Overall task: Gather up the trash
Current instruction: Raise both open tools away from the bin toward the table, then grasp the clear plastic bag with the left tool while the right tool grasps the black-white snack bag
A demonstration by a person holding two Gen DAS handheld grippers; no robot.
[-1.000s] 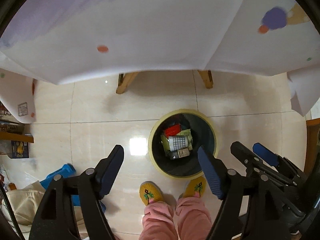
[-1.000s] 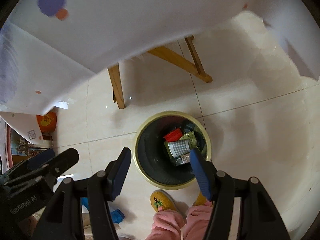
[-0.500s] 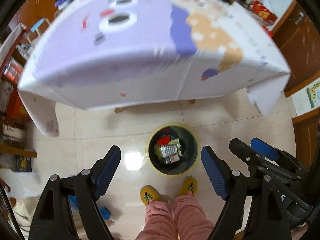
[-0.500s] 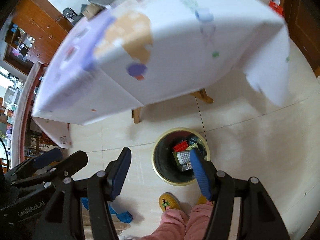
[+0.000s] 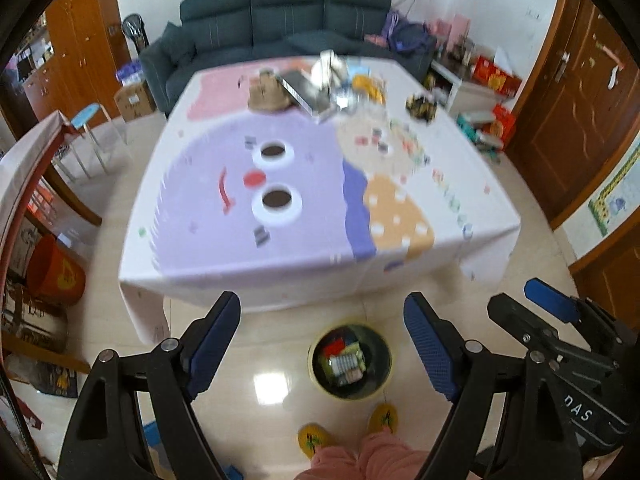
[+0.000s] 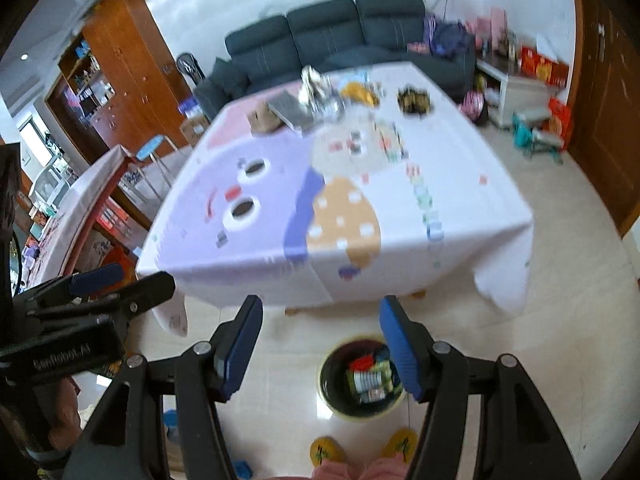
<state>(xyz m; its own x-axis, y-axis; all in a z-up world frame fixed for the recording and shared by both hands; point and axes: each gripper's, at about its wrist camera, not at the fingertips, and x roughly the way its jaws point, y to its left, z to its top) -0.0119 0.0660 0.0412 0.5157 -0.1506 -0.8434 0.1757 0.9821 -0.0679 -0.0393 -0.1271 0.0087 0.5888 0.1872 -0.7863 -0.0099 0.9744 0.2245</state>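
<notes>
the left gripper (image 5: 322,342) hangs with its jaws spread wide and nothing between them. just below it on the tiled floor stands the trash bin (image 5: 351,360), holding wrappers, beside the person's yellow slippers (image 5: 315,439). the right gripper (image 6: 320,344) is also spread and empty, its right finger overlapping the bin's rim. beyond both lies the table (image 5: 280,208), with blurred clutter (image 5: 320,84) at its far end.
</notes>
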